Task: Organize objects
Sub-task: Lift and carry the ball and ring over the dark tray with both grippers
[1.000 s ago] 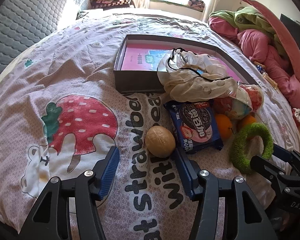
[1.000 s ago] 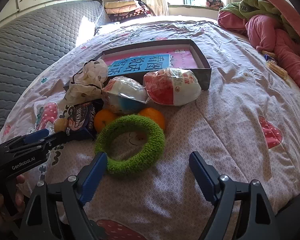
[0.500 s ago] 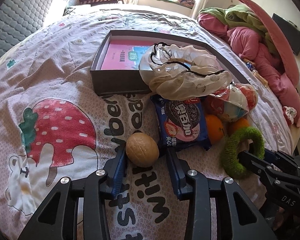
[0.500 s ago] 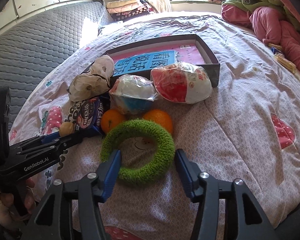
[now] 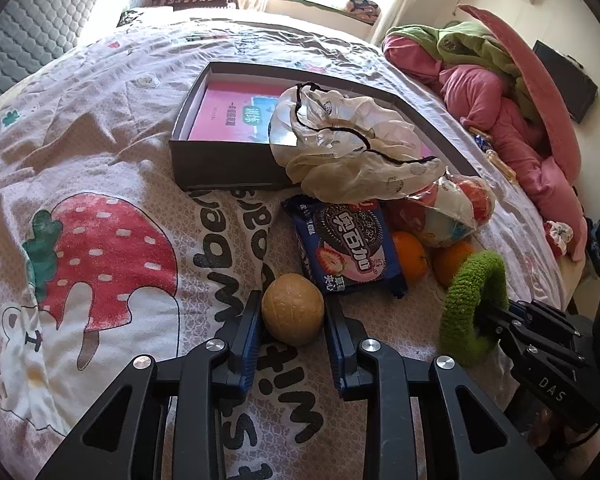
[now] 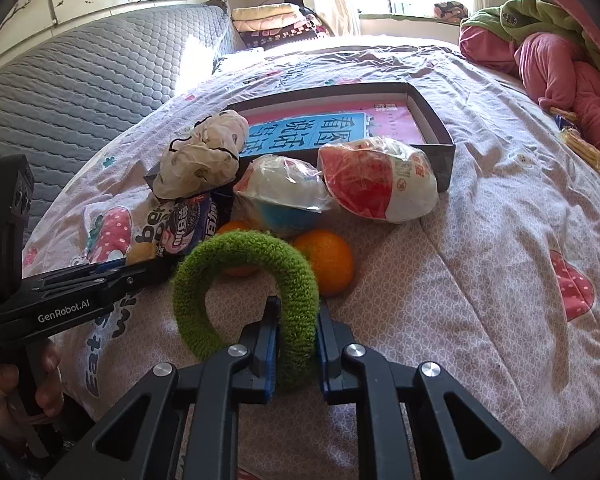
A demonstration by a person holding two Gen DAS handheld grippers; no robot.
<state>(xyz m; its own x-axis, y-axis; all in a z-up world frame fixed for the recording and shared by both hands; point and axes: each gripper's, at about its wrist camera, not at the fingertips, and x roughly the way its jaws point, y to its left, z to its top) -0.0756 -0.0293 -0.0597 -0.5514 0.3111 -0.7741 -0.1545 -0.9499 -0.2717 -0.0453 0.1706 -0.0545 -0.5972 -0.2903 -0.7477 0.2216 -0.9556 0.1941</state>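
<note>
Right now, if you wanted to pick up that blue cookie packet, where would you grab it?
By the cookie packet's near-left edge, coming from the strawberry side. It lies flat; the crumpled bag covers its far end and an orange crowds its right.

From the box [image 5: 224, 160], I see open bedspread [image 5: 100, 128] on its left side, wide enough for my left gripper [image 5: 292, 316] to pass. The box's near wall is crowded: a crumpled bag [image 5: 352, 148] drapes over its near right corner, a cookie pack [image 5: 346, 248] lies just below, and two wrapped bowls [image 6: 376, 184] and two oranges [image 6: 328, 260] sit against its front. Right of the box I have bare quilt up to the pink bedding [image 6: 560, 68].
</note>
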